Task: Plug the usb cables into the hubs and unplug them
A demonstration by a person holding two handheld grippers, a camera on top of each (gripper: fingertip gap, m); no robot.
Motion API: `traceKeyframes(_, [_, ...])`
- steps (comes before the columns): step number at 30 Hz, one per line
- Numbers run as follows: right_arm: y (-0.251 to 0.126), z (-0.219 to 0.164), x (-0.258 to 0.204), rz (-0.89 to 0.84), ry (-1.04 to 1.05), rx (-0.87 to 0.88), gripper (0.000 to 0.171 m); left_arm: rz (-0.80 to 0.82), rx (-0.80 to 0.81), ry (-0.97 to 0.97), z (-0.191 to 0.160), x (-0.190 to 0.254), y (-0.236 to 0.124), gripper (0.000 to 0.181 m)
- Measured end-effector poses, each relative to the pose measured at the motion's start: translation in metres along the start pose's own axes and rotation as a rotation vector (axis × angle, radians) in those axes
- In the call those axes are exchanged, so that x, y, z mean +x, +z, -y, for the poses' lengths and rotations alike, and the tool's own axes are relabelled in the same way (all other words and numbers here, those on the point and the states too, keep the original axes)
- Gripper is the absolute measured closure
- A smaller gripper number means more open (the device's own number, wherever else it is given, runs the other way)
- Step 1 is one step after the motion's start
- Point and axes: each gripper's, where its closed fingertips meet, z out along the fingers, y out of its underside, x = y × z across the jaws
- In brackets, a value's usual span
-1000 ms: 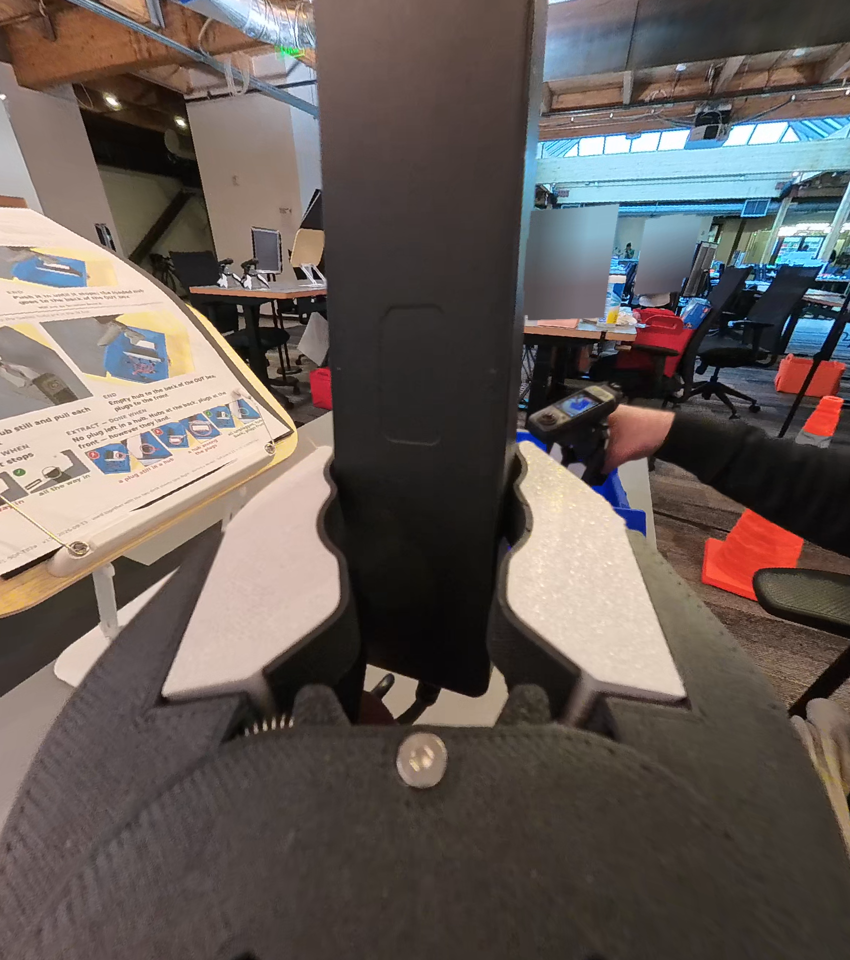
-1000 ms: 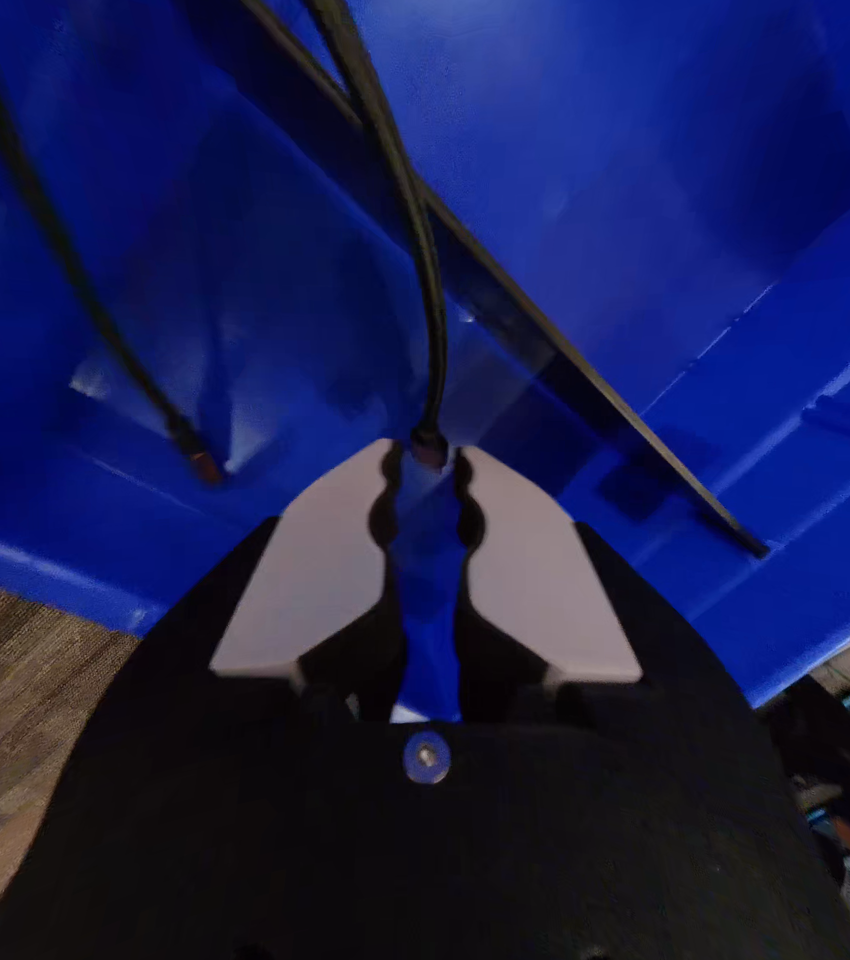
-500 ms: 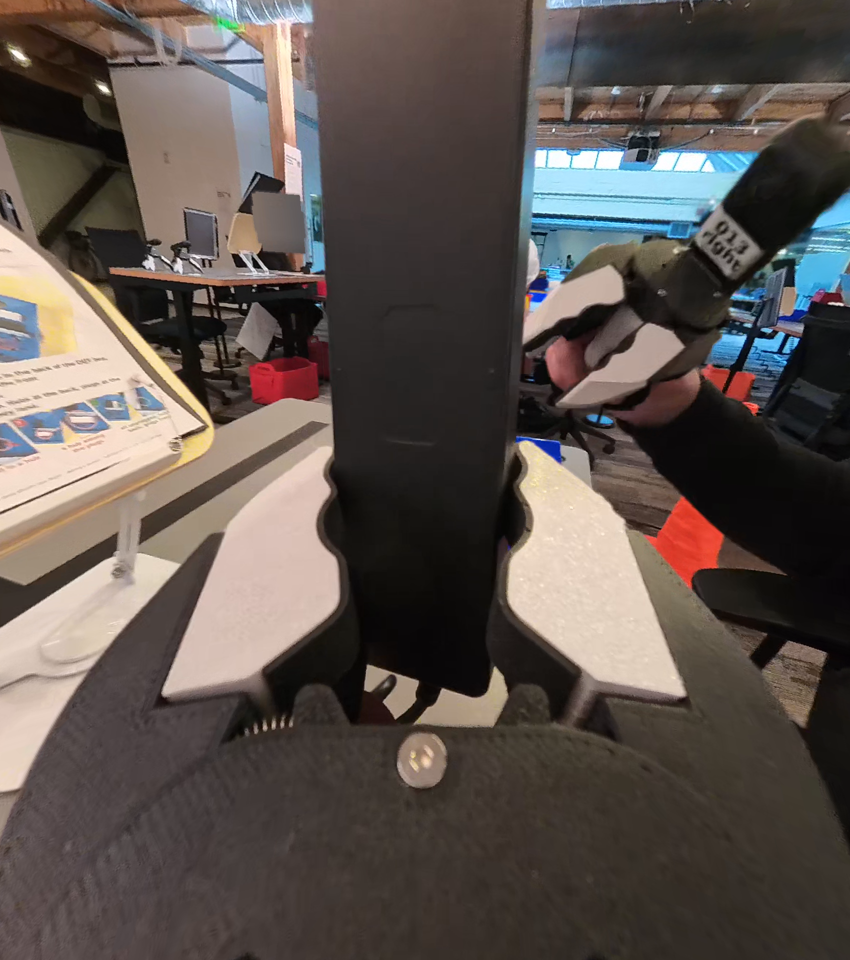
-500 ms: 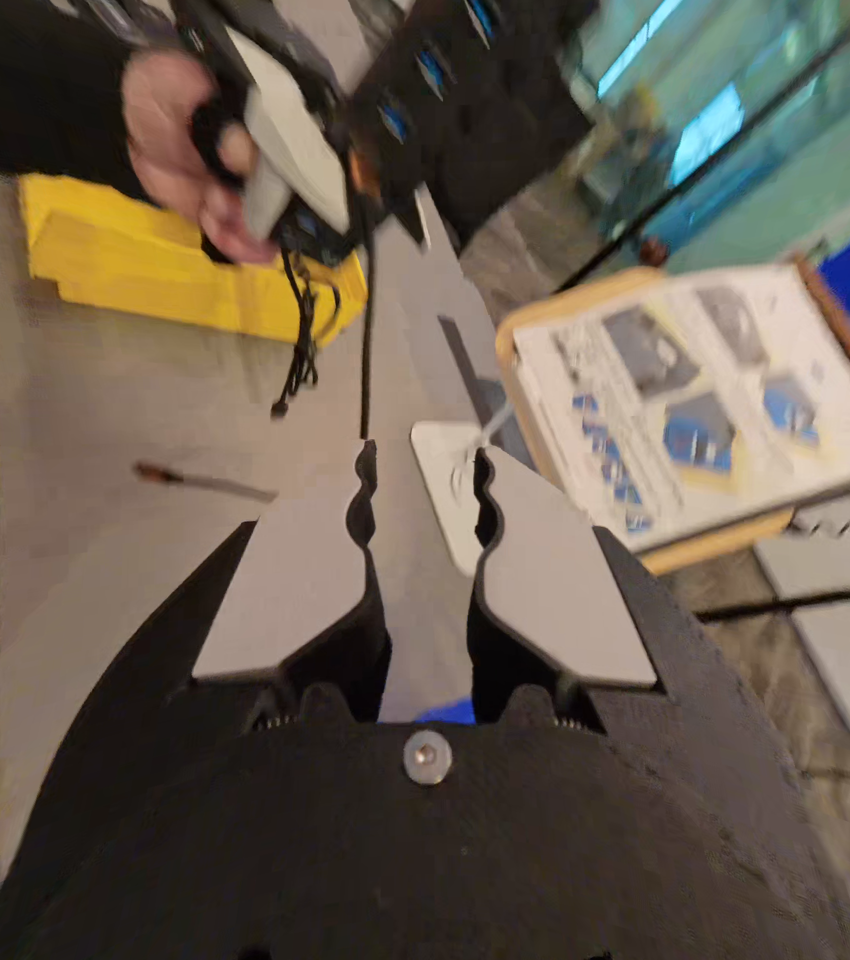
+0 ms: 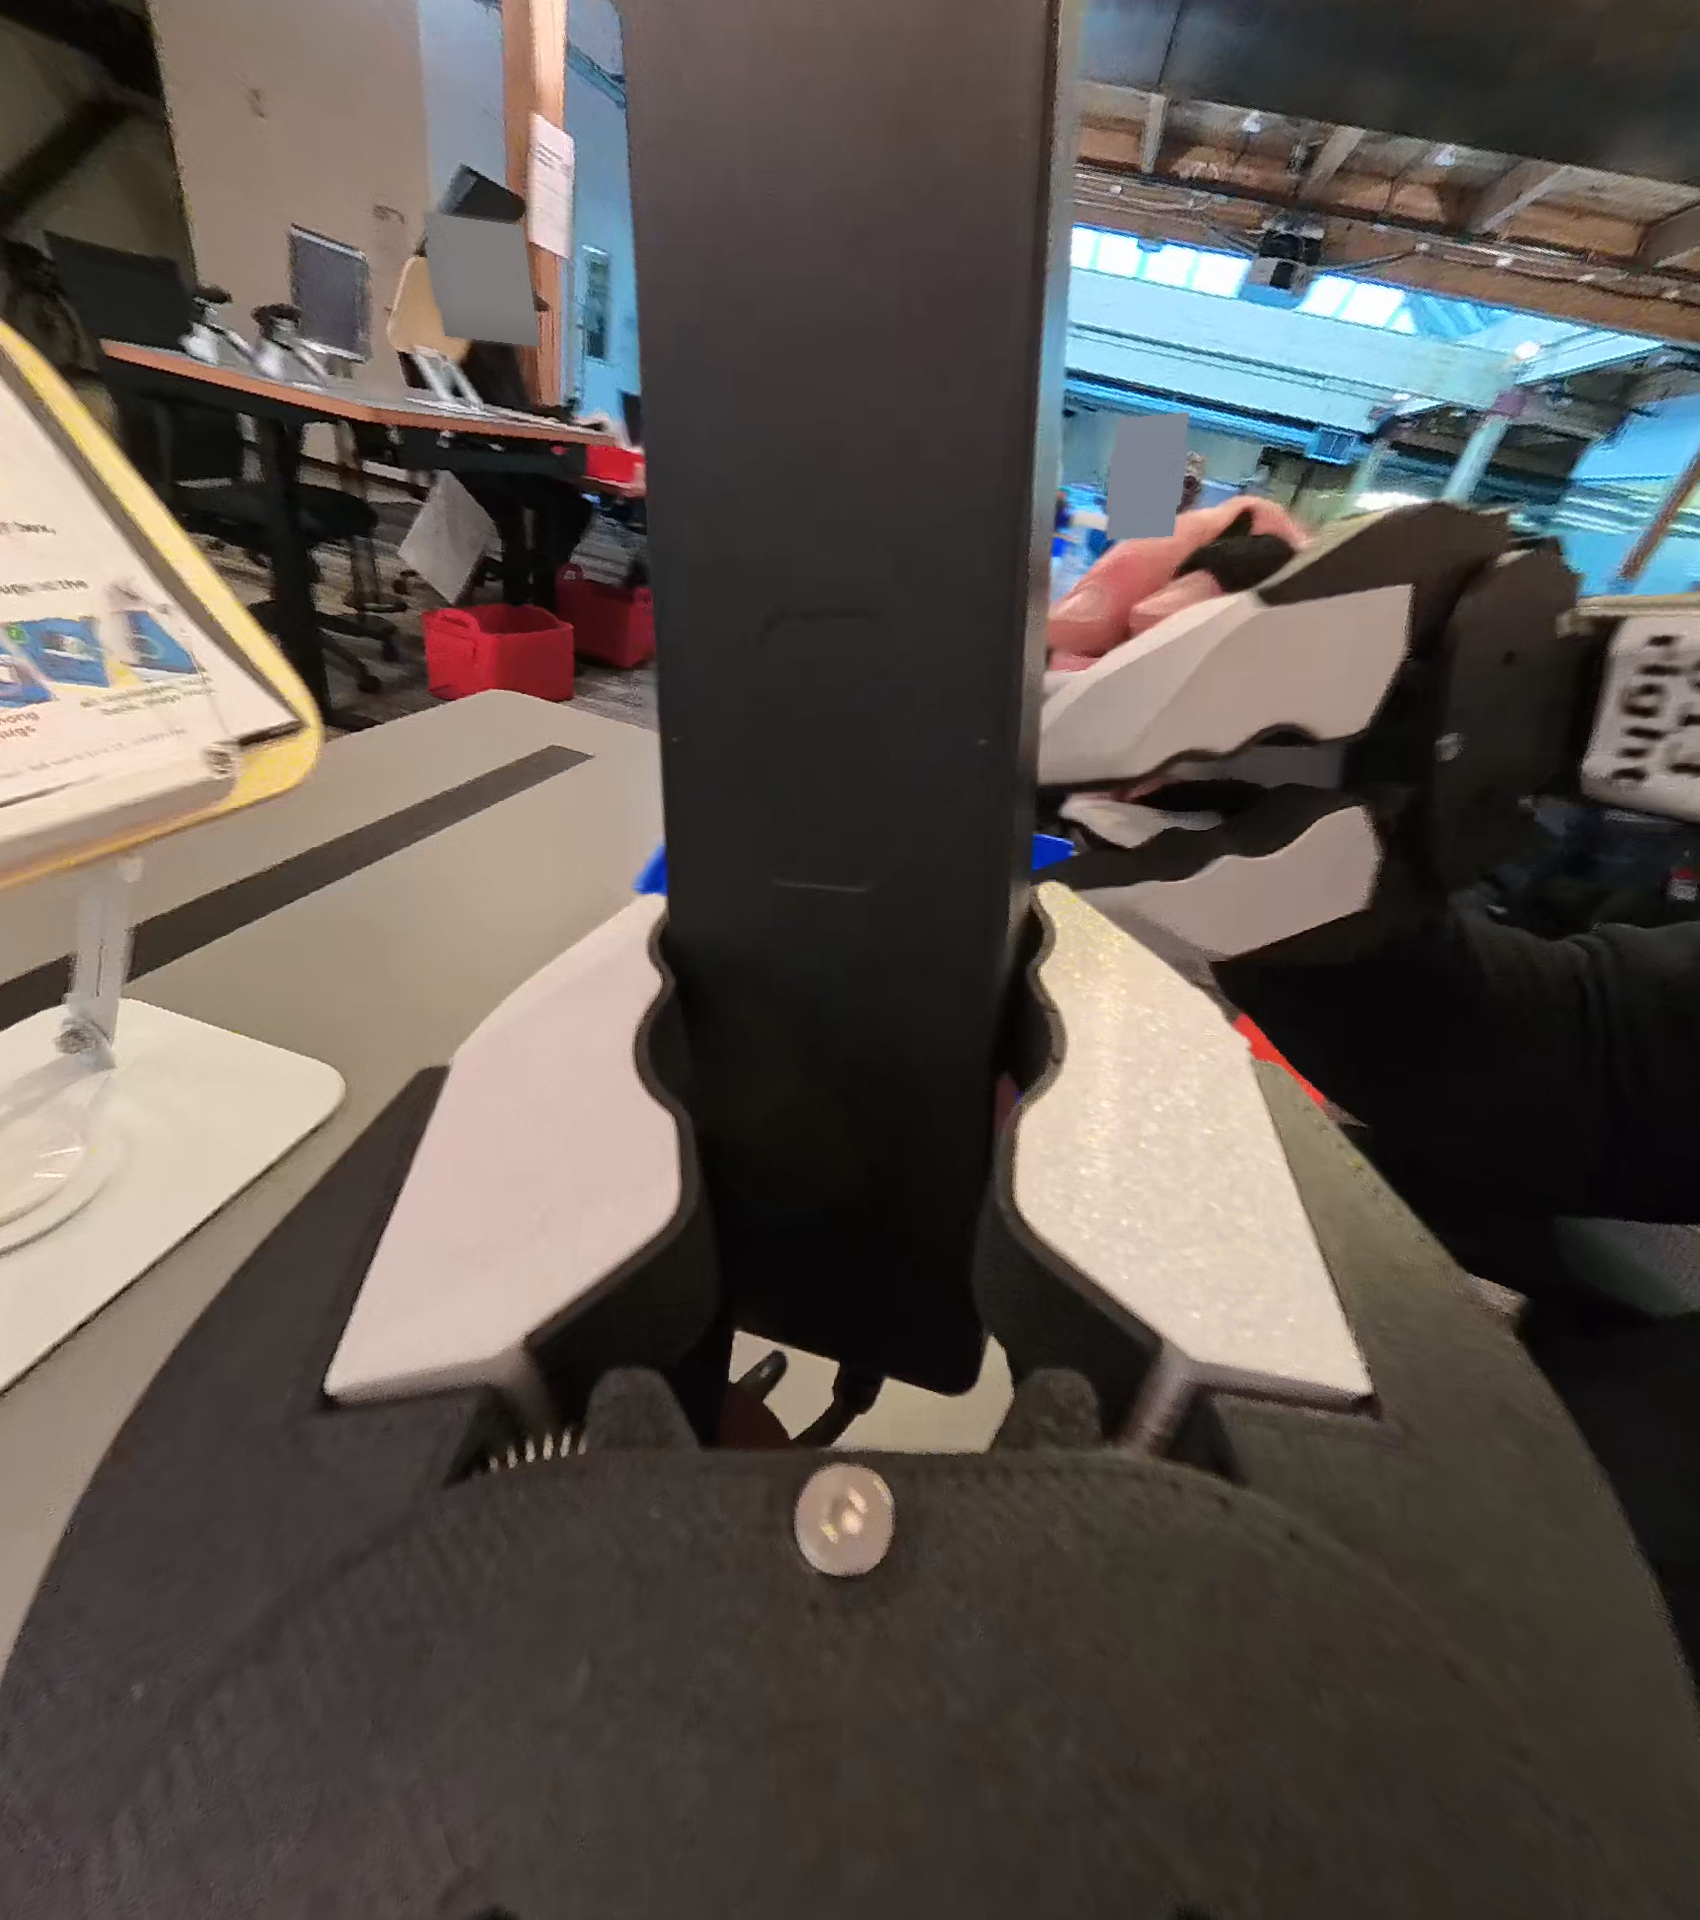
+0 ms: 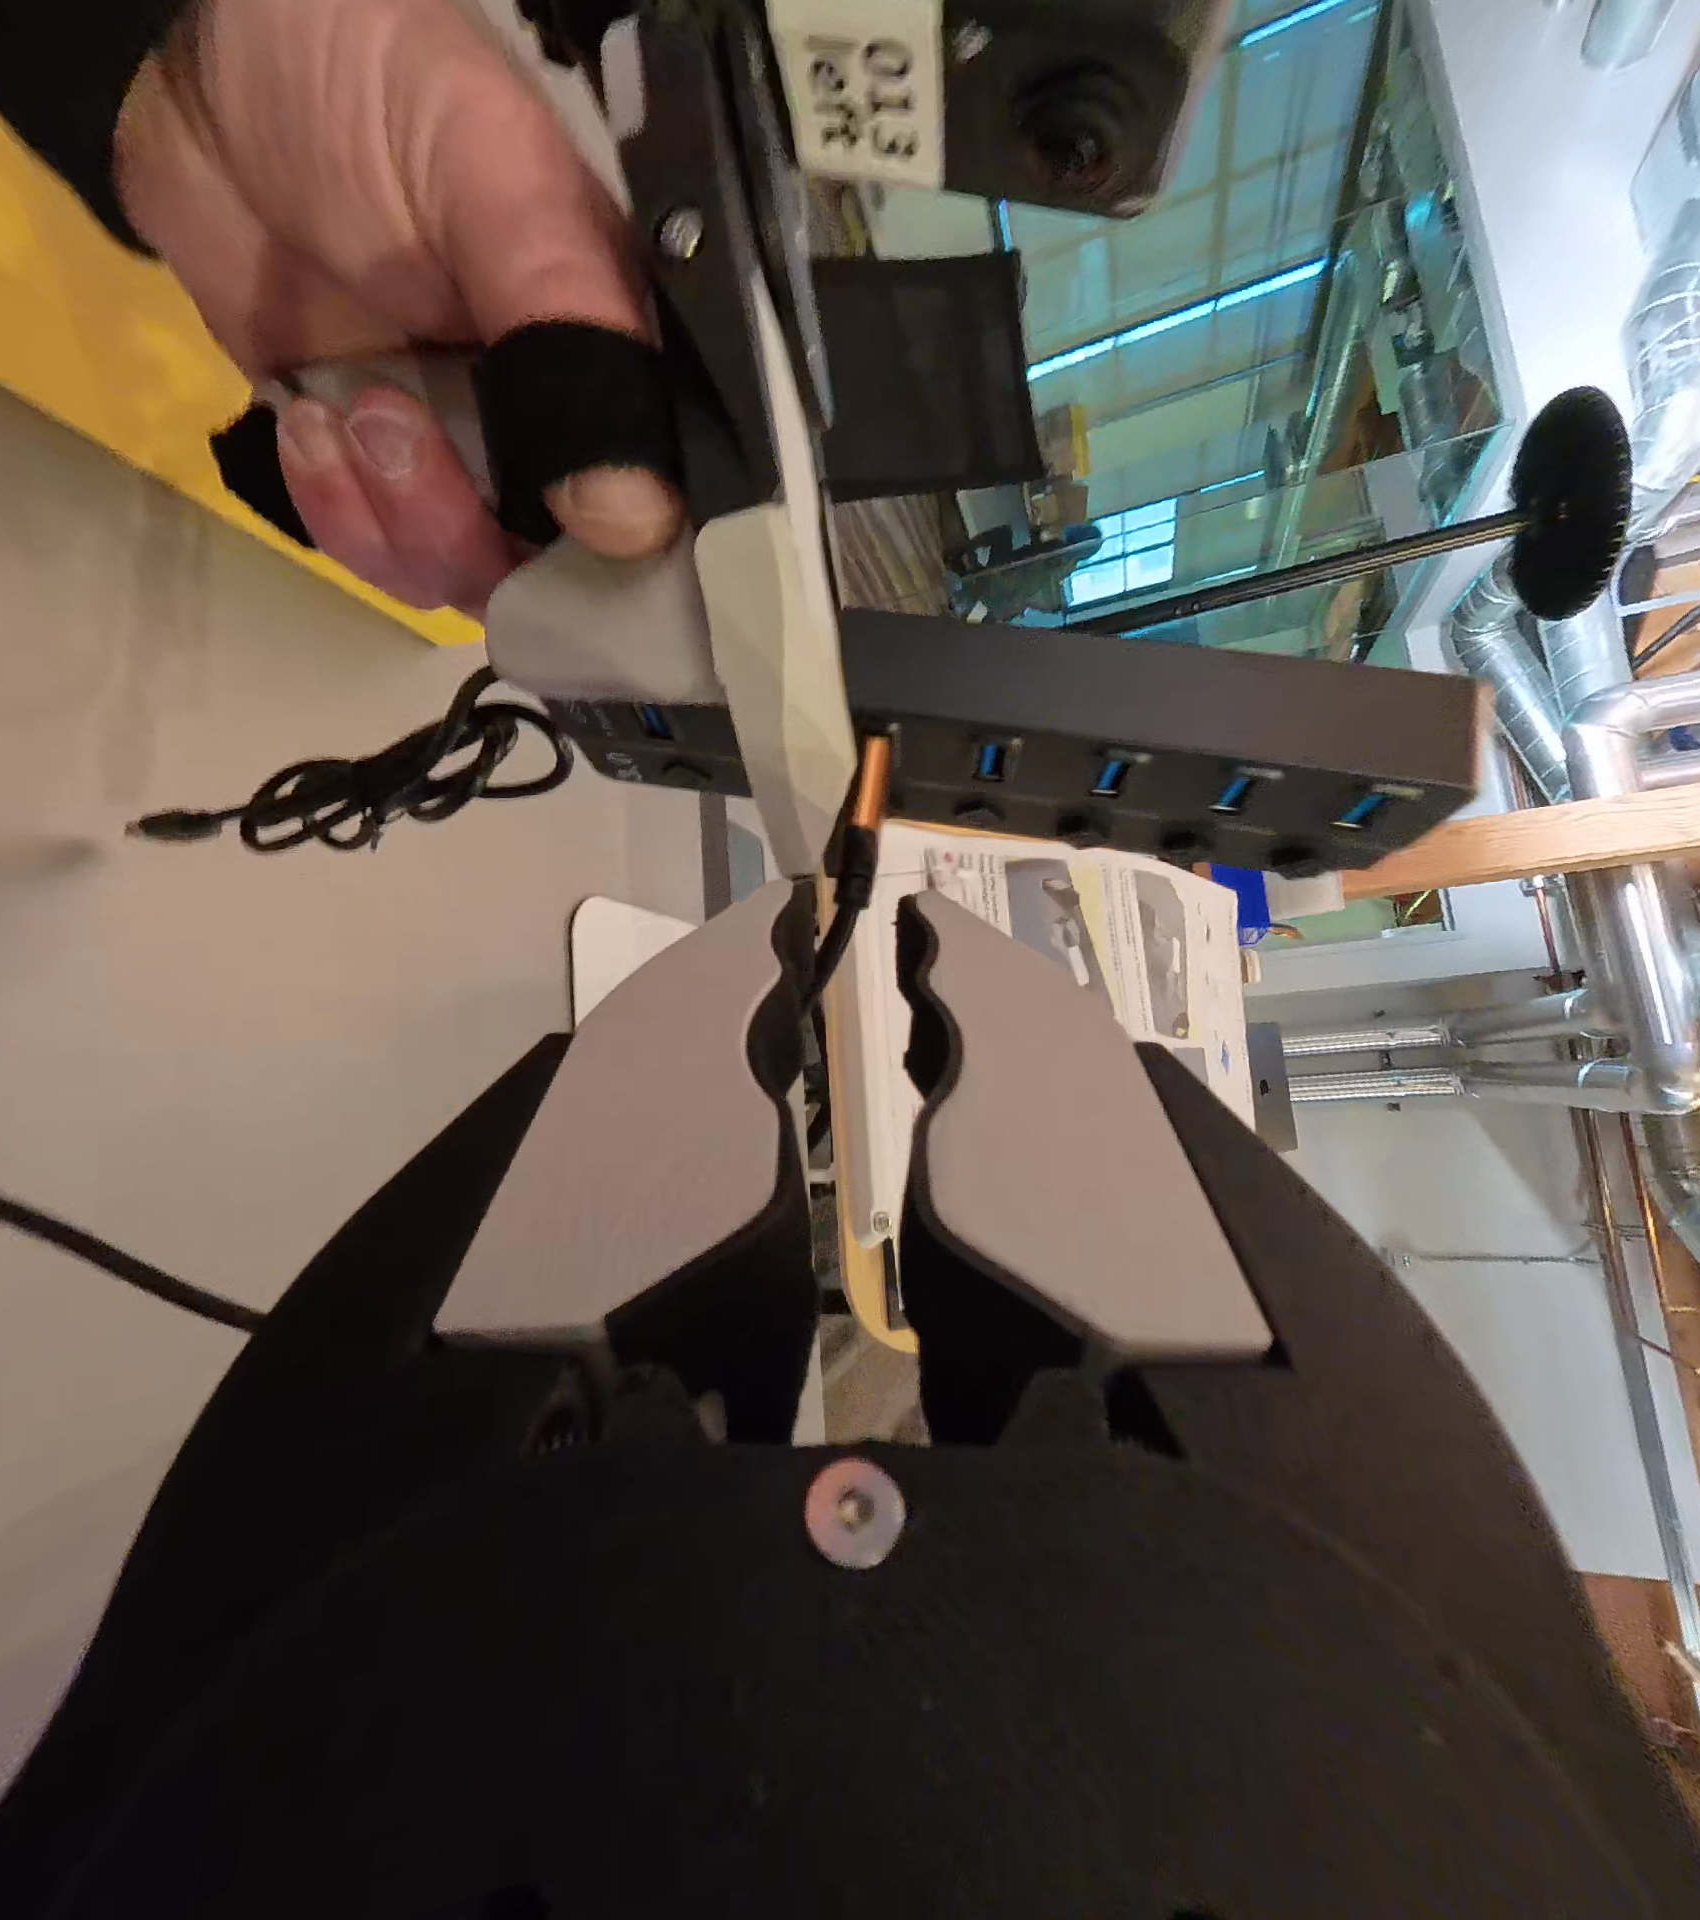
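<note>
My left gripper (image 5: 846,909) is shut on a long black usb hub (image 5: 835,468) and holds it upright above the table. In the right wrist view the hub (image 6: 1189,696) shows a row of blue ports. A copper-coloured usb plug (image 6: 872,779) sits at one port next to the left gripper's finger (image 6: 773,644). Its black cable (image 6: 818,971) runs back between the fingers of my right gripper (image 6: 851,909), along the left finger. These fingers stand a narrow gap apart, wider than the cable. The right gripper's fingers (image 5: 1230,665) show just right of the hub.
An instruction board (image 5: 46,623) on a white stand base (image 5: 98,1164) stands on the grey table (image 6: 150,987). A yellow bin (image 6: 15,260) lies behind the person's hand (image 6: 358,260). The hub's own bundled cable (image 6: 389,790) hangs down. Another black cable (image 6: 67,1242) crosses the table.
My right gripper has left the blue bin and come up to the hub's port side, and its fingers are closer together than half a second ago. The left gripper keeps hold of the hub.
</note>
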Motion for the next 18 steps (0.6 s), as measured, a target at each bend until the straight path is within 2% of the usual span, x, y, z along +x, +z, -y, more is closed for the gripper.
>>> traceKeyframes(1, [0.002, -0.003, -0.005, 0.024, -0.013, -0.008, 0.158, -0.022, -0.005, -0.004, -0.001, 0.004, 0.001, 0.121])
traceKeyframes(7, [-0.003, -0.006, -0.005, 0.033, 0.074, 0.029, 0.166, -0.053, -0.032, 0.01, -0.007, 0.013, 0.008, 0.121])
traceKeyframes(12, [-0.015, 0.0, 0.0, 0.061, 0.121, 0.134, 0.166, -0.223, -0.073, -0.025, -0.013, 0.036, 0.007, 0.12])
traceKeyframes(14, [-0.018, 0.001, 0.002, 0.067, 0.153, 0.167, 0.166, -0.229, -0.094, -0.005, -0.019, 0.038, 0.009, 0.12])
traceKeyframes(18, [-0.019, 0.004, 0.002, 0.06, 0.183, 0.188, 0.166, -0.244, -0.137, 0.008, -0.032, 0.043, 0.016, 0.11])
